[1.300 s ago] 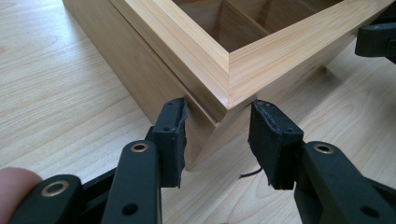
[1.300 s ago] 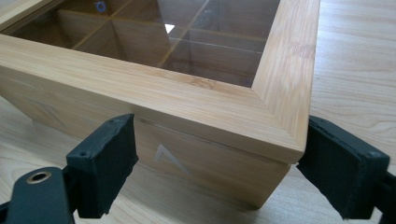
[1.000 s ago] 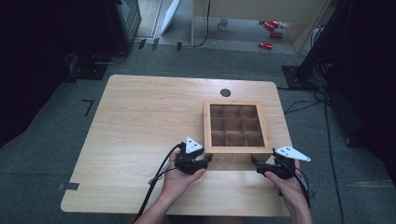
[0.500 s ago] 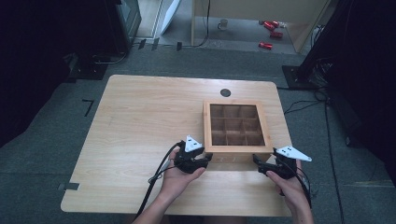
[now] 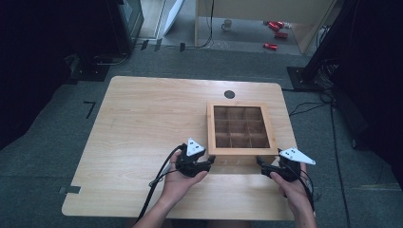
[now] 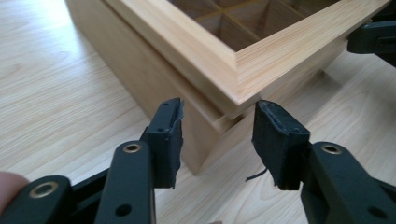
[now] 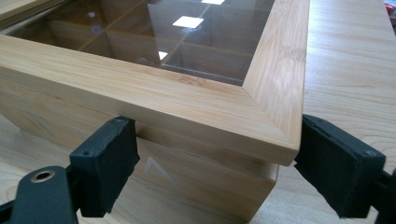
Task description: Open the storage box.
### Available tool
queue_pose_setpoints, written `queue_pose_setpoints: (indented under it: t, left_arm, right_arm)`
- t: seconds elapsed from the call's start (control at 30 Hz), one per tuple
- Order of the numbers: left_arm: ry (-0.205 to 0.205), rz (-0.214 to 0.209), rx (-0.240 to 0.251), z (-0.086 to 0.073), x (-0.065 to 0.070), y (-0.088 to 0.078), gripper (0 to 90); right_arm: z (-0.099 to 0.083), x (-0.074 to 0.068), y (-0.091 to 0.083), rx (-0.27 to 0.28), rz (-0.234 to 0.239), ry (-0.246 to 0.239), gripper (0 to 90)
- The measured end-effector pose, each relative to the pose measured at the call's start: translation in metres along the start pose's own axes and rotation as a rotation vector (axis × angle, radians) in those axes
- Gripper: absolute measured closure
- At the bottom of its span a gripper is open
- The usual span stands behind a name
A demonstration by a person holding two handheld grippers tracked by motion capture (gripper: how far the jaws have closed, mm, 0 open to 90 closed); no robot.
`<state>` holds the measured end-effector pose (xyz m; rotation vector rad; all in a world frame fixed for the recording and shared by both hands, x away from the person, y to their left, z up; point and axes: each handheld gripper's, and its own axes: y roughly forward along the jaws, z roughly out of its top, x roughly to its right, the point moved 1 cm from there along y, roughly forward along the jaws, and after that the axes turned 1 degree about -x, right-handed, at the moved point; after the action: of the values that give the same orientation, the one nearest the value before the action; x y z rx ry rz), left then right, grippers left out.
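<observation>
Wooden box [image 5: 241, 129] w/ glass lid sits right of centre on the table [image 5: 142, 123], near edge facing the person; left hand-held gripper [image 6: 217, 135] at its near-left corner, jaws just been opening, corner between, pads clear; right hand-held gripper [image 7: 215, 163] straddles near-right corner, open, not pinching; both equally near.

Surface: pale wooden surface [image 5: 142, 123] with rounded corners and a small dark round hole [image 5: 229, 94].
On it: square glass-lidded wooden compartment box [image 5: 240, 152], right of centre.
</observation>
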<state>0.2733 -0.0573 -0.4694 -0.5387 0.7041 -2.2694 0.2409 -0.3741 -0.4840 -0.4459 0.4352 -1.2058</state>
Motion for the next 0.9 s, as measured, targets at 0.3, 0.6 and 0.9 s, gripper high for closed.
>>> queue_pose_setpoints:
  t: [0.3,0.6,0.9]
  left_arm:
    - [-0.038,0.071,-0.010,-0.027,-0.033,-0.018,38.6]
    - [-0.100,0.154,-0.098,-0.070,-0.071,-0.039,23.8]
    - [-0.067,0.217,-0.117,-0.087,-0.079,-0.049,21.3]
  right_arm:
    - [0.003,-0.002,0.000,0.001,-0.009,-0.014,15.0]
    - [0.007,-0.004,0.000,-0.004,-0.015,-0.015,14.9]
    - [0.015,-0.004,-0.002,0.006,-0.026,-0.003,15.0]
